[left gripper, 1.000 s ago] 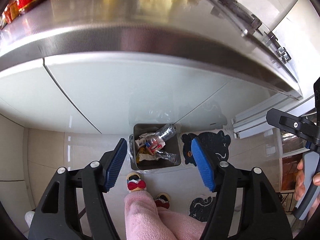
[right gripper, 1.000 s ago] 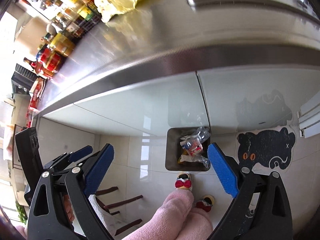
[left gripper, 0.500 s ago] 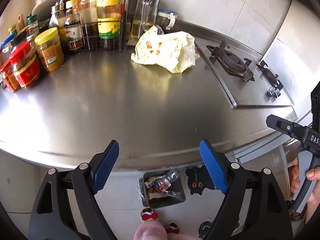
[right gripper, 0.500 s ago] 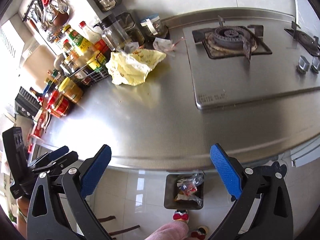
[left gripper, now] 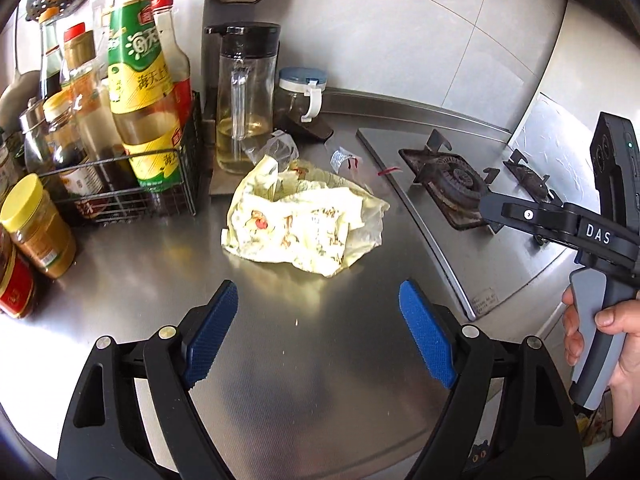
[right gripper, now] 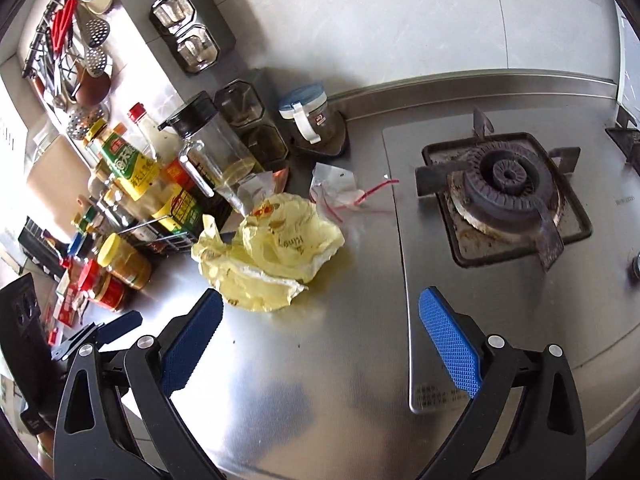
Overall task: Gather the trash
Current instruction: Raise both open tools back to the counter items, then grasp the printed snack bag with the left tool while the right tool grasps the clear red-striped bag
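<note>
Left gripper (left gripper: 316, 332) and right gripper (right gripper: 320, 344) both spread wide, nothing between them, above bare stainless steel counter (left gripper: 280, 380), crumpled yellow paper wrapper (left gripper: 304, 224) just beyond, black wire bottle rack (left gripper: 120, 184) left, gas burner (right gripper: 504, 200) right, small clear plastic scraps (right gripper: 336, 192) and glass oil jug (left gripper: 244, 100) farther back.

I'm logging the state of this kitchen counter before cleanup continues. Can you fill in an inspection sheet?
Surface: steel counter, a few crumbs, otherwise bare in front.
Job's things: crumpled yellow wrapper; clear plastic scraps behind it, beside the stove.
Clutter: sauce bottles in a wire rack, jars, oil jug.
Grippers: left gripper open, empty; right gripper open, empty.
Cables: nothing seen.
Surroundings: gas stove, tiled wall, hanging utensils.
</note>
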